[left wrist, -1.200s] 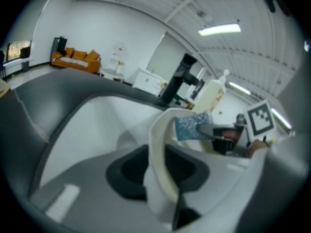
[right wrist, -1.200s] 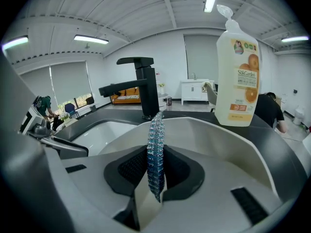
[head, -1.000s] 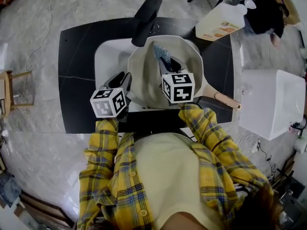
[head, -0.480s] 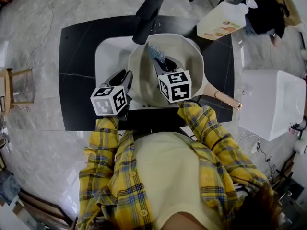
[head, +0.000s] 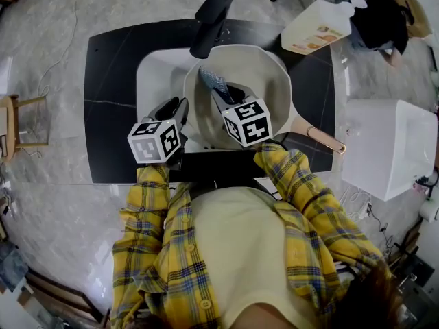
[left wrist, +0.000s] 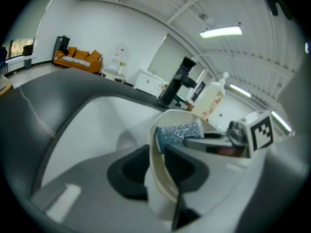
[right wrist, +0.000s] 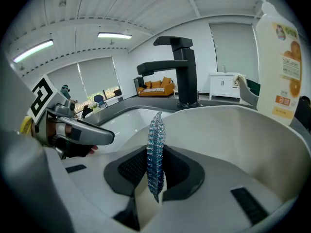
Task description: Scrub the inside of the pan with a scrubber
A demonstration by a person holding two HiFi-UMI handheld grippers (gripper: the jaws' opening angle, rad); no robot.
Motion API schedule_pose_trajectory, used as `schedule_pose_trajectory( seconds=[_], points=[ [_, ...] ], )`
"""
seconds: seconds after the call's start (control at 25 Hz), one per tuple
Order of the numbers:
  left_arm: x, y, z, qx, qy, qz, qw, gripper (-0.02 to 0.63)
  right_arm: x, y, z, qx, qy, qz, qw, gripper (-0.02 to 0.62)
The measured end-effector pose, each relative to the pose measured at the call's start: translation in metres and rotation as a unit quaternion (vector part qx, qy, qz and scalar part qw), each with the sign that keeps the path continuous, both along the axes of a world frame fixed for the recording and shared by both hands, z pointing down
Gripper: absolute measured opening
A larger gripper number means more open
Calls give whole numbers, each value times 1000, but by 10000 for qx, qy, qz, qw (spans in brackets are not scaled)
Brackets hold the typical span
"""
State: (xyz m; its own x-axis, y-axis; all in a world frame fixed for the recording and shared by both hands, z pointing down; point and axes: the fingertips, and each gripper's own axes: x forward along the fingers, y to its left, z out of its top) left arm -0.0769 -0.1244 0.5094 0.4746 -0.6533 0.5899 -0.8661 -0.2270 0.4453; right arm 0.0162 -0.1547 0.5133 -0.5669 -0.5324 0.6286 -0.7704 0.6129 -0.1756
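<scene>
Pan (head: 267, 81): cream-coloured, lying over the right half of the sink (head: 154, 81), tilted, with its copper-toned handle (head: 319, 139) pointing out past the sink's right near corner.

Left gripper (head: 180, 108): at the near middle of the sink. The left gripper view shows its 2 jaws clenched on the pan's wall (left wrist: 158, 171), 1 jaw inside and 1 outside the rim.

Right gripper (head: 223, 94): reaching into the pan, above the right half of the sink. Its 2 jaws are clamped on a blue mesh scrubber (right wrist: 155, 149), which stands on edge between them. The scrubber's free end (head: 214, 81) lies toward the far side of the sink, within the pan's inner wall. Contact between scrubber and pan surface cannot be confirmed.

Black faucet (head: 211, 20): at the far edge of the sink, spout over the pan's rim.

Soap bottle (head: 317, 27): beyond the sink's far right corner.
</scene>
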Motion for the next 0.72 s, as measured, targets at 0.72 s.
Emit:
schedule_pose_trajectory(
  seconds=[0.72],
  points=[
    [-5,5,-7,-8,25,21,10000,97,-18,37,5,-281,149,-1246,9917,84]
  ],
)
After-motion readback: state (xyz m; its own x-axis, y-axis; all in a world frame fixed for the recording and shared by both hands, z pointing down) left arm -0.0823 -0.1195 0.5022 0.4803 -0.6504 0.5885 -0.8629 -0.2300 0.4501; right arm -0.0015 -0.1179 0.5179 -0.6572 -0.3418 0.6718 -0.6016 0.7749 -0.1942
